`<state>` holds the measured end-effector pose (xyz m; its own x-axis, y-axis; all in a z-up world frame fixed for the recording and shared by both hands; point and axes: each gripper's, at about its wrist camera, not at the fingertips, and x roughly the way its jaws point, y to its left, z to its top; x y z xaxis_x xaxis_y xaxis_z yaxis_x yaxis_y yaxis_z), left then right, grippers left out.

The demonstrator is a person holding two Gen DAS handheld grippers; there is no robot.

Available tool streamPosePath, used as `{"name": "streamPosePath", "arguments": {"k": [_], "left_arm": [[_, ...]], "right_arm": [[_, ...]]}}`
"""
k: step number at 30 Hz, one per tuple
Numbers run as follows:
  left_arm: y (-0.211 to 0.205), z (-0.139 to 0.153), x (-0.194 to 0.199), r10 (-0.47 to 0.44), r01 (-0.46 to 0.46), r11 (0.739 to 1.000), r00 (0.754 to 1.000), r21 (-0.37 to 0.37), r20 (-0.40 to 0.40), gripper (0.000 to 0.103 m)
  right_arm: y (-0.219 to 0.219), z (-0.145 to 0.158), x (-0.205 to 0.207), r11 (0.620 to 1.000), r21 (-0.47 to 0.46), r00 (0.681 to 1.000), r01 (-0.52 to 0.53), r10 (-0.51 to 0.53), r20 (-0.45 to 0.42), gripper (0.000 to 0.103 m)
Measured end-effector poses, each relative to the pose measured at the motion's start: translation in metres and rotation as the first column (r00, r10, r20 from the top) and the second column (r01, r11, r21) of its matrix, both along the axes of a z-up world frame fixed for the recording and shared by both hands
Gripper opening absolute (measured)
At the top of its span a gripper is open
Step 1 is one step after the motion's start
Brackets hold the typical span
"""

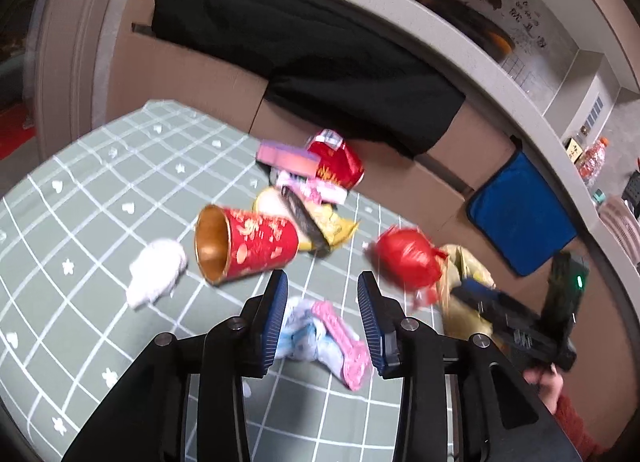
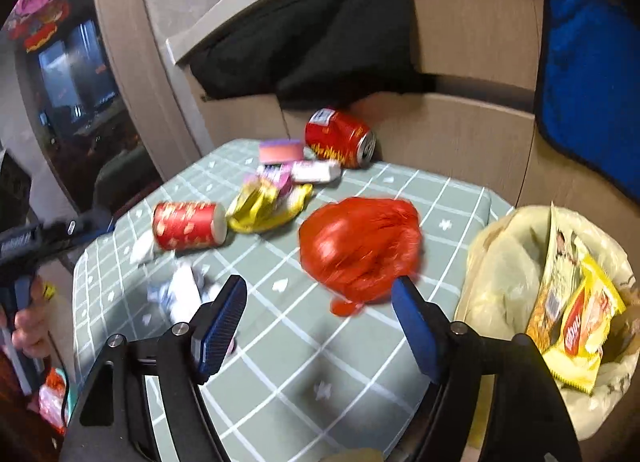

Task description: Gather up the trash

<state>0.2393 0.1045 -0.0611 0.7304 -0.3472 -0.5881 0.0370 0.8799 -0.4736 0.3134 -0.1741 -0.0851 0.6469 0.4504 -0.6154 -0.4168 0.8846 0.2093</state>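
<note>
Trash lies on a green checked table (image 1: 80, 189) (image 2: 320, 342). My left gripper (image 1: 322, 282) is open above a pink and blue wrapper (image 1: 324, 338). A red paper cup (image 1: 244, 244) (image 2: 188, 223) lies on its side, next to a white tissue (image 1: 156, 274). My right gripper (image 2: 320, 292) is open, just short of a red plastic bag (image 2: 360, 250) (image 1: 404, 258). A red can (image 2: 340, 137) (image 1: 340, 163), a yellow wrapper (image 2: 264, 201) and pink packets (image 2: 280, 149) lie at the far edge.
A bin lined with a pale bag (image 2: 508, 286) stands right of the table and holds yellow snack packets (image 2: 580, 326). A wooden bench with black cloth (image 2: 320, 41) and a blue cloth (image 2: 588, 93) runs behind. The other gripper shows at the left (image 2: 36, 246).
</note>
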Motion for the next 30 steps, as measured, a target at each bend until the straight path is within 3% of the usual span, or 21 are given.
{"name": "streamPosePath", "arguments": {"k": [4,10,15,17,20,24,27,30], "left_arm": [[-0.007,-0.021,-0.003,0.012,-0.015,0.999,0.997,-0.040,-0.082,0.038],[-0.029,-0.046,-0.003,-0.044,0.021,0.992,0.982,-0.122,-0.185,0.039],[-0.031,-0.062,0.013,0.076,-0.093,0.994,0.969,-0.062,-0.234,0.039],[-0.028,-0.065,0.017,0.116,-0.125,0.992,0.964,-0.023,-0.237,0.039],[-0.024,-0.067,0.022,0.136,-0.131,0.991,0.965,0.039,-0.226,0.039],[-0.016,-0.063,0.020,0.080,-0.080,0.997,0.973,0.012,-0.216,0.039],[-0.006,-0.048,0.006,0.093,-0.091,0.996,0.986,0.022,-0.136,0.039],[0.014,-0.028,-0.008,0.171,-0.169,0.984,0.985,0.064,-0.024,0.039]], "right_arm": [[-0.002,-0.007,0.041,0.997,0.027,0.998,0.069,-0.068,-0.014,0.073],[-0.010,-0.021,0.091,0.986,0.037,0.985,0.161,-0.158,-0.067,0.073],[-0.012,-0.043,0.103,0.986,0.073,0.978,0.147,-0.134,-0.159,0.074],[-0.009,-0.050,0.101,0.988,0.092,0.978,0.124,-0.105,-0.183,0.079],[-0.006,-0.053,0.097,0.990,0.099,0.979,0.098,-0.078,-0.187,0.081],[-0.006,-0.050,0.092,0.991,0.089,0.976,0.096,-0.076,-0.204,0.081],[-0.005,-0.035,0.076,0.994,0.039,0.989,0.101,-0.096,-0.117,0.081],[0.000,-0.017,0.054,0.997,-0.009,0.997,0.075,-0.076,-0.017,0.081]]}}
